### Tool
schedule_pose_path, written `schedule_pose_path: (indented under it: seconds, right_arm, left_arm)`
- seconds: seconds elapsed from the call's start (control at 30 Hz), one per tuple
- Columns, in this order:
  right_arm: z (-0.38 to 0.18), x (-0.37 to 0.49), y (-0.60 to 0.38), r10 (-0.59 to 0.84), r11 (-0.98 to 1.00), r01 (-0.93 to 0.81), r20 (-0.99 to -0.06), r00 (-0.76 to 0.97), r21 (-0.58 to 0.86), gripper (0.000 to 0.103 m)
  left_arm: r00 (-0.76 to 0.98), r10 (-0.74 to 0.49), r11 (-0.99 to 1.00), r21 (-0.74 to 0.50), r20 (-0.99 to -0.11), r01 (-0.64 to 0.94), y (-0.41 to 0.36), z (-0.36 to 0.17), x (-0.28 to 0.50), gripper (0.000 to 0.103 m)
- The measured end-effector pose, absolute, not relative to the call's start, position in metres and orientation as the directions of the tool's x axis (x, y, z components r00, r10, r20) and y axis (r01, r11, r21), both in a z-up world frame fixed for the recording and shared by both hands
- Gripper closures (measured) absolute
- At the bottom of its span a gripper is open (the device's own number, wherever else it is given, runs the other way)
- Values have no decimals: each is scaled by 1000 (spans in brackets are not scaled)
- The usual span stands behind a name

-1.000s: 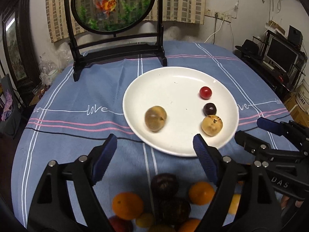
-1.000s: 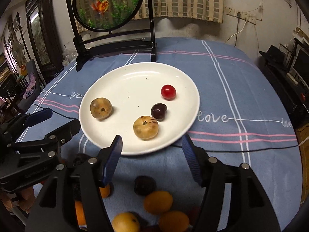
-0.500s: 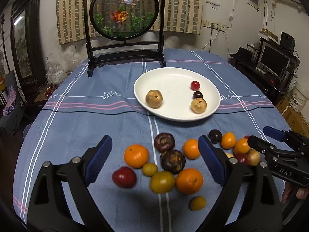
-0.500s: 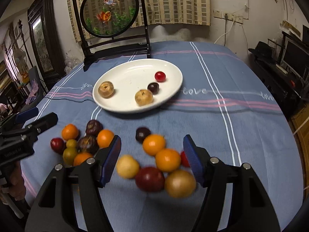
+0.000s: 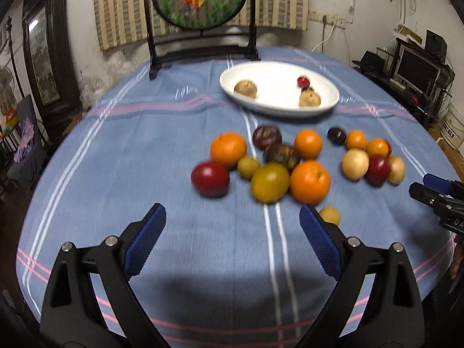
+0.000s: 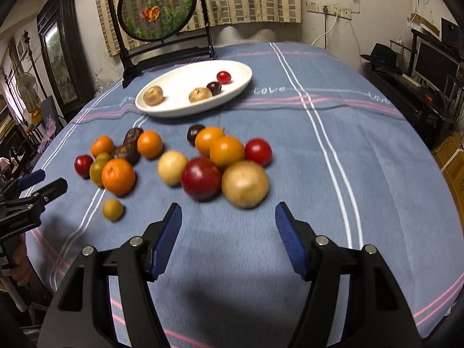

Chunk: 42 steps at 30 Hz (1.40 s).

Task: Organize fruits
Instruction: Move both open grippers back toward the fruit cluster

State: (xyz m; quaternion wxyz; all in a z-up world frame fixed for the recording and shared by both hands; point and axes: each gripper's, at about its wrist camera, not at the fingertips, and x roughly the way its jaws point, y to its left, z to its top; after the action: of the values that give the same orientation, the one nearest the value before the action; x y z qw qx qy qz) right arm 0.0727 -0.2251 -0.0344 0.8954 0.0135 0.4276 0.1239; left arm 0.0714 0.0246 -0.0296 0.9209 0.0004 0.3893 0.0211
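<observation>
- The left gripper [image 5: 232,223] fills the bottom of the left wrist view, its blue-padded fingers [image 5: 146,239] spread wide with nothing between them, over bare blue tablecloth [image 5: 121,156].
- The right gripper [image 6: 227,221] sits at the bottom of the right wrist view, fingers likewise spread apart and empty.
- The white plate [image 5: 327,107] lies in the upper centre of the left view; it holds two tan fruits [image 5: 245,88], a small red fruit [image 5: 303,81] and a small dark one partly hidden behind the right tan fruit.
- Loose fruit lies on the cloth in the middle of both views, blurred, in two clusters near each other.
- The left cluster includes a red fruit [image 5: 210,178], a yellow-green fruit [image 5: 269,182], three oranges [image 5: 309,181] and two dark purple fruits [image 5: 266,137].
- A small yellow fruit [image 5: 329,215] lies alone just beside the left gripper's right finger.
- The right cluster, centre of the right view, has a large tan fruit [image 6: 245,184], a dark red fruit [image 6: 201,178] touching it, a pale yellow fruit [image 6: 172,167] and a bright red one [image 6: 258,151].
- A round screen on a black stand [image 6: 158,5] stands behind the plate, upper left.
</observation>
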Motion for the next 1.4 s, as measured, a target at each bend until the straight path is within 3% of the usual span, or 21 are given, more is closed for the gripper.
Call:
schedule_pose_path:
  seconds: [0.23,0.83,1.0,1.4]
  right_arm:
    - [-45,70,-218,240,964,-235,-774,586,122,36]
    - [-55,76,-220,260,957,-255,-796,547,137,36]
    - [-57,82,-220,270,955,-254,-804,530,153,36]
    - [-55,92,-215,291,946,-278,-808,513,164,36]
  left_arm:
    - [674,96,995,78,-732,-57,30,-40,71,8]
    - [626,103,994,69,-773,-79,47,-55,100,10]
    - [588,82,995,35,-804,-91,59,-61,112,18]
    - [558,60,996,17,-828,-83,58,-67,137,26]
